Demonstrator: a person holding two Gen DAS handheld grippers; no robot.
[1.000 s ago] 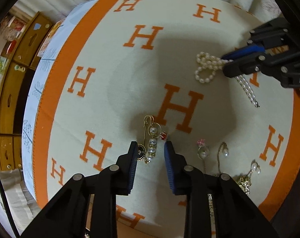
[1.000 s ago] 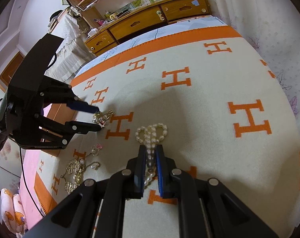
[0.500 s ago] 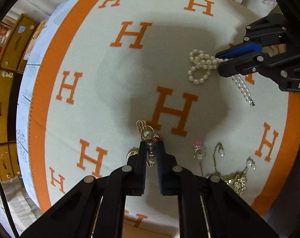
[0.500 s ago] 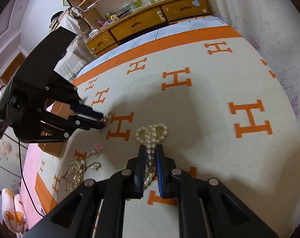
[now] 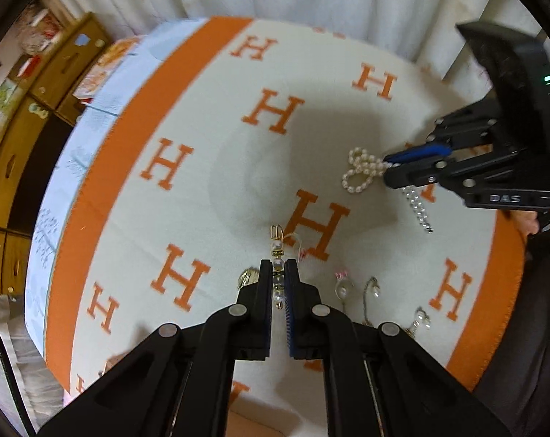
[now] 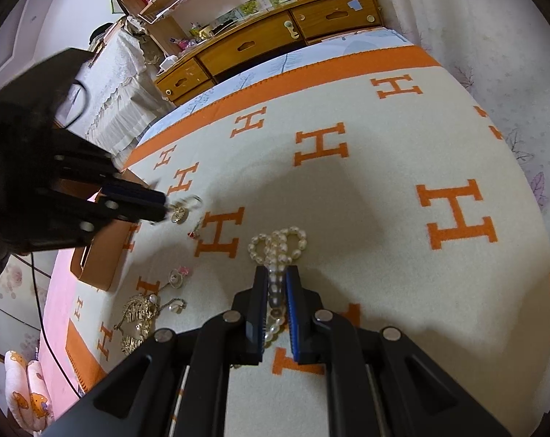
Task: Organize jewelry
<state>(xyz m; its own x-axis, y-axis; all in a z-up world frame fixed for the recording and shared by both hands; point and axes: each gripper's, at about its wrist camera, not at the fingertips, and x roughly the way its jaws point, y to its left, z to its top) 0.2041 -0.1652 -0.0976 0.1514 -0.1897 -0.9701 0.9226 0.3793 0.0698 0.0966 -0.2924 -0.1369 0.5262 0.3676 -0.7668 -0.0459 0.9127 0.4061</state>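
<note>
Left wrist view: left gripper (image 5: 278, 273) now pinched tight on pearl pin (image 5: 277, 255), maybe lifted off blanket (image 5: 209, 182). Right gripper (image 6: 277, 284) still squeezes pearl necklace (image 6: 278, 245). Both ready to move.

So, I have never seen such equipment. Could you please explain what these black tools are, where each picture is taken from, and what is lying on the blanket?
No robot here: a person holds a two-finger gripper in each hand, each carrying a wide-angle camera looking along its fingers. One picture comes from the left gripper, the other from the right gripper, and each also shows the other tool from the side. The surface is a cream blanket with orange H letters. The left gripper is shut on a gold brooch with pearls. The right gripper is shut on a pearl necklace with bow-like loops. More small jewelry lies nearby, beside a cardboard box. Behind stand wooden drawers.
</note>
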